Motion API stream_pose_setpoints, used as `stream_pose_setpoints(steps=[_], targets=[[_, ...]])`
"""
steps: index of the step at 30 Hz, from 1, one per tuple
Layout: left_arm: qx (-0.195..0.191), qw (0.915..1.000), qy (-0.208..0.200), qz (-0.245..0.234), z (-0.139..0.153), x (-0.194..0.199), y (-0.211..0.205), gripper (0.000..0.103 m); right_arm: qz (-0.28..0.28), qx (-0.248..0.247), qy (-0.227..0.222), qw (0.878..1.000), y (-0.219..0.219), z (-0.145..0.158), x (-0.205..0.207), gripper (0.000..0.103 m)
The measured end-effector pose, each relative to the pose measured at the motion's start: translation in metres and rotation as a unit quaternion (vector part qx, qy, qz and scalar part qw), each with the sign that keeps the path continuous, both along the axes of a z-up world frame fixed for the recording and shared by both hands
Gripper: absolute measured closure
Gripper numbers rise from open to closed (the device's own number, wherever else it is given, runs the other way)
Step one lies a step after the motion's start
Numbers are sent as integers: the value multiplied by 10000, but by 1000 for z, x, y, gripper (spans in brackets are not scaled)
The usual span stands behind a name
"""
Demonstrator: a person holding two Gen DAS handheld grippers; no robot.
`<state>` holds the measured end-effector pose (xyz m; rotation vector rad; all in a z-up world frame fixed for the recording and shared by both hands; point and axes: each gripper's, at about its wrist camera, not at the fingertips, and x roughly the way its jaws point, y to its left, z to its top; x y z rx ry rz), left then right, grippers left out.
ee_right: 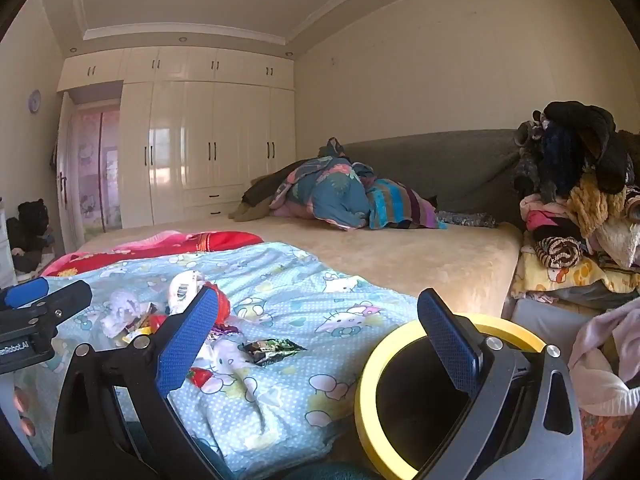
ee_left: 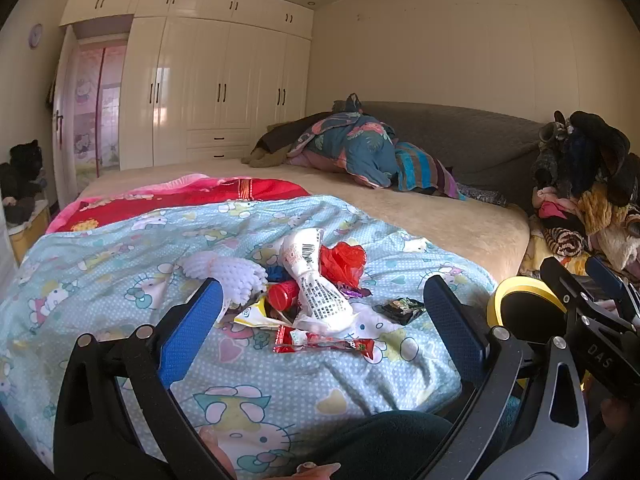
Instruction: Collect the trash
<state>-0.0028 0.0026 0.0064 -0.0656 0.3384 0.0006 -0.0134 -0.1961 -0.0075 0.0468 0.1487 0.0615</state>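
left tool [ee_left: 322, 312] jaws apart, empty | trash pile [ee_left: 308, 292] on bed quilt [ee_left: 120, 248], dead ahead, nearer left | right tool [ee_right: 316, 344] apart, over yellow-rimmed bin [ee_right: 370, 364]

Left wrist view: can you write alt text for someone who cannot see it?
The open left gripper hovers over a pile of trash on a Hello Kitty quilt spread on a bed: white crumpled wrappers, a red plastic bag and a red snack wrapper. A yellow-rimmed bin and the right gripper sit at right.
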Motion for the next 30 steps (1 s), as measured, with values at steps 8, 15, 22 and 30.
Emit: stream_pose_setpoints(steps=[8,15,22,30], targets=[[-4,10000,-13,1,0,0,0,10,14,-14,-4,10000,-1,0,-1,6],[-2,10000,-20,2,-1,-1,0,10,6,-13,8,10000,0,0,0,6],[-3,10000,-17,2,0,-1,0,10,7,-15,14,10000,0,0,1,6],[-4,10000,-25,-2,0,-1,0,10,6,-13,15,10000,0,0,1,6]])
